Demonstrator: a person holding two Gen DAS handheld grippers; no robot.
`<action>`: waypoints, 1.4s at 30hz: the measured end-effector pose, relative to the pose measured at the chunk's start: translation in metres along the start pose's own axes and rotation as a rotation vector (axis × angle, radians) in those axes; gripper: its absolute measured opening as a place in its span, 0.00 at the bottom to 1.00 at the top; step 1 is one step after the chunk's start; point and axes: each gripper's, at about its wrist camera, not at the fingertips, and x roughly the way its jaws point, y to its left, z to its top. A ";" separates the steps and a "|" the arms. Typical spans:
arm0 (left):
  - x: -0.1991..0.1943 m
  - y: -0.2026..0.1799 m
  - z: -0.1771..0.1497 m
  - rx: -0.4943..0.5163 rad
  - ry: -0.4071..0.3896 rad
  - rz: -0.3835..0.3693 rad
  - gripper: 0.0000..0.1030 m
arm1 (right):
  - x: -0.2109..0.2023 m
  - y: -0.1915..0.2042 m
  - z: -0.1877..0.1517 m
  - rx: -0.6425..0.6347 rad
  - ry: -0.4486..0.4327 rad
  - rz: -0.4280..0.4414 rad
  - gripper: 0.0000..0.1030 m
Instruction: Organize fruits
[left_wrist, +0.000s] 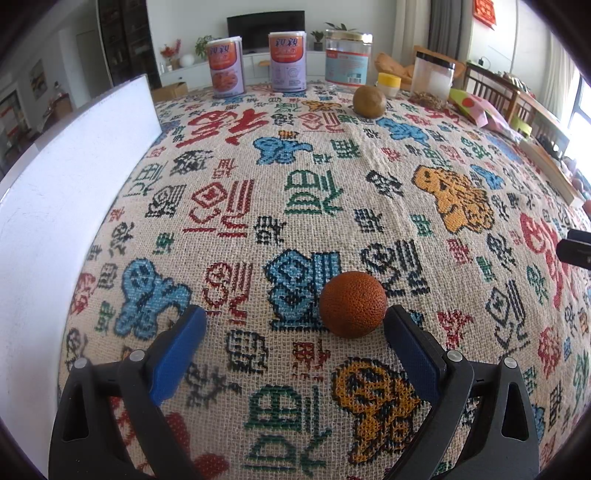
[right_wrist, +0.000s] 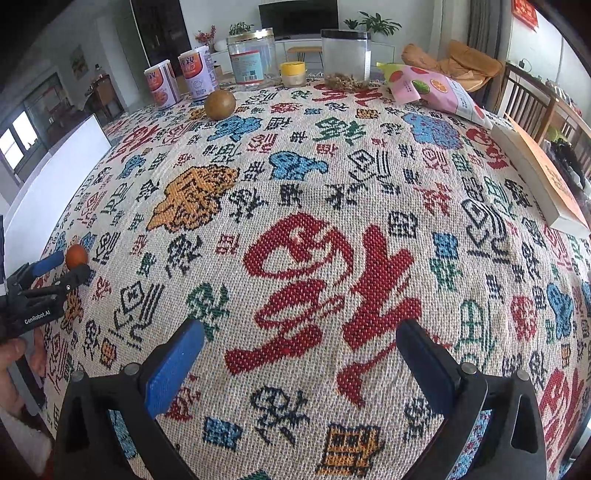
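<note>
A small round orange-brown fruit (left_wrist: 352, 304) lies on the patterned tablecloth (left_wrist: 295, 177). My left gripper (left_wrist: 295, 325) is open. The fruit sits at the tip of its right finger (left_wrist: 410, 339), between the fingertips and off to the right. A round brown-green fruit (left_wrist: 369, 101) lies at the far side near the jars. In the right wrist view the left gripper (right_wrist: 64, 267) and the orange fruit (right_wrist: 77, 255) are at the far left, and the brown-green fruit (right_wrist: 220, 105) is at the back. My right gripper (right_wrist: 299, 339) is open and empty above the cloth.
A white board (left_wrist: 74, 177) stands along the left edge. Two purple cans (left_wrist: 226, 66), a clear jar with a blue label (left_wrist: 347, 59), a small yellow-lidded jar (left_wrist: 388, 84) and a black-lidded jar (left_wrist: 432, 75) line the back. A pink snack bag (right_wrist: 436, 90) and a book (right_wrist: 546, 181) lie at the right.
</note>
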 end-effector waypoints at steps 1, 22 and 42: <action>0.000 0.000 0.000 0.000 0.000 0.000 0.96 | 0.004 0.006 0.016 -0.002 -0.016 0.031 1.00; 0.000 0.000 0.000 0.000 -0.001 0.000 0.96 | 0.164 0.100 0.226 0.007 -0.107 0.096 0.47; 0.001 0.000 0.001 -0.001 -0.001 -0.001 0.96 | -0.024 0.032 -0.029 -0.346 0.364 0.052 0.47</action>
